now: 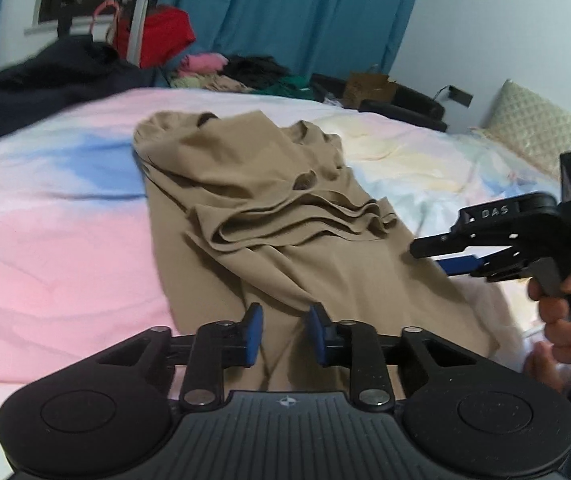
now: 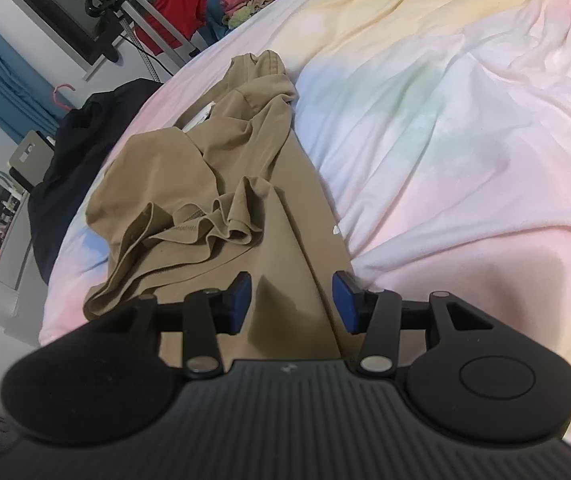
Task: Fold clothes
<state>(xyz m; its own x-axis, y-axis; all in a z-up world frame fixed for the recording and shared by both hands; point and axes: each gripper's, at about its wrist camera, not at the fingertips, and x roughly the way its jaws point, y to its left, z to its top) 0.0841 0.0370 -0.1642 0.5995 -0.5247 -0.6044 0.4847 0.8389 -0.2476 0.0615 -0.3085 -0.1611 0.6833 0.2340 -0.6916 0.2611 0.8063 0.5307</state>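
The left claw (image 1: 283, 334) has its blue pads a narrow gap apart, hovering over the near end of the tan garment (image 1: 269, 216); no cloth sits between the pads, though whether they brush the fabric below is hard to tell. The right claw (image 2: 291, 304) stands wider apart, straddling a raised fold of the same garment without pressing on it. In the left view the right claw (image 1: 441, 254) reaches in from the right, its tips at the garment's right edge, with a hand (image 1: 557, 312) wrapped round its handle. The garment lies lengthwise on the bed (image 1: 45, 240), crumpled and bunched at its middle and far end, flatter near the claws. The pastel bedding is bare on both sides of the garment, giving open room left and right. A dark cloth (image 1: 45, 88) lies at the bed's far left edge and a pillow (image 1: 537, 128) at the far right. Both claws tilt downward toward the cloth.
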